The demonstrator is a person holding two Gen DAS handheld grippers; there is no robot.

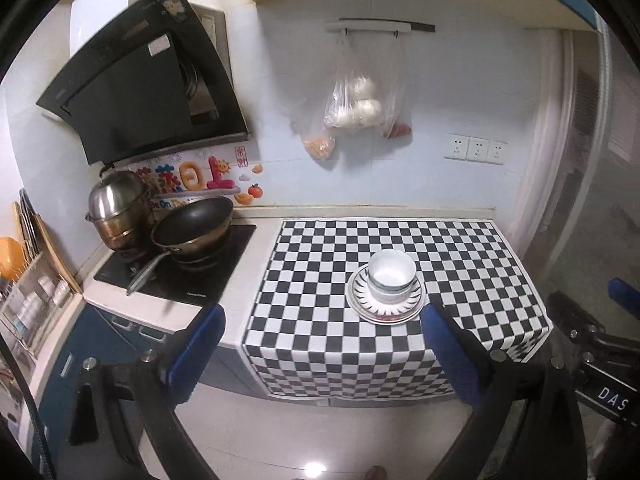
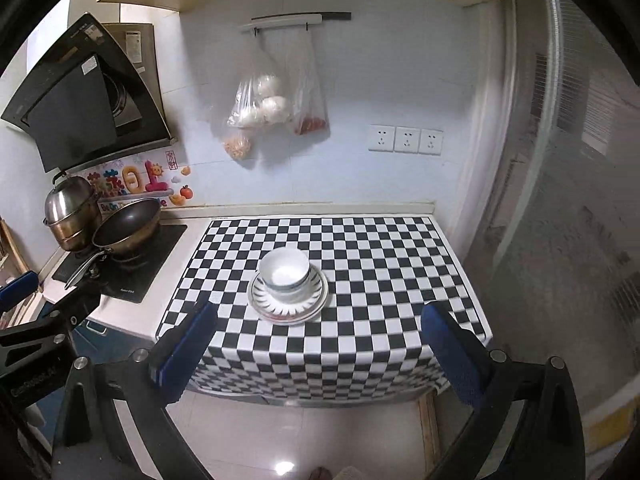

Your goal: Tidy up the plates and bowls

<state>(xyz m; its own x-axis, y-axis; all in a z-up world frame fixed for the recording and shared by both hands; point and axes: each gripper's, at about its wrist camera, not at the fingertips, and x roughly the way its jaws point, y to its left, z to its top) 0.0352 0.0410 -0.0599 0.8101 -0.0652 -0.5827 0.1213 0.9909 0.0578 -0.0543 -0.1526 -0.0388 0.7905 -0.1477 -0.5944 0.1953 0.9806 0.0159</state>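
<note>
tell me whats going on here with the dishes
A person holds a two-finger tool in each hand, facing a kitchen counter. Both the left tool and the right tool are open and hold nothing, back from the counter edge. On the checkered cloth, white bowls sit nested on a small stack of plates. Nothing is being touched. A wok and a steel pot sit on the stove to the left.
</note>
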